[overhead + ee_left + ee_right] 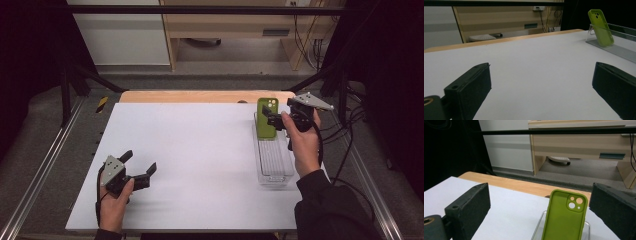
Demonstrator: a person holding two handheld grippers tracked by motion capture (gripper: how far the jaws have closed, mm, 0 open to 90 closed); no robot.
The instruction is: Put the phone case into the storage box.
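Right gripper view, green phone case (564, 220) btwn spread jaws, right hand-held gripper (539, 212)

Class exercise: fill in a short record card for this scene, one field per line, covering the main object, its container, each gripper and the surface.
Main object: green phone case, standing upright, leaning on the tray's far end
Container: clear plastic tray
Right gripper: open, next to the case
Left gripper: open, over bare table
Surface: white table
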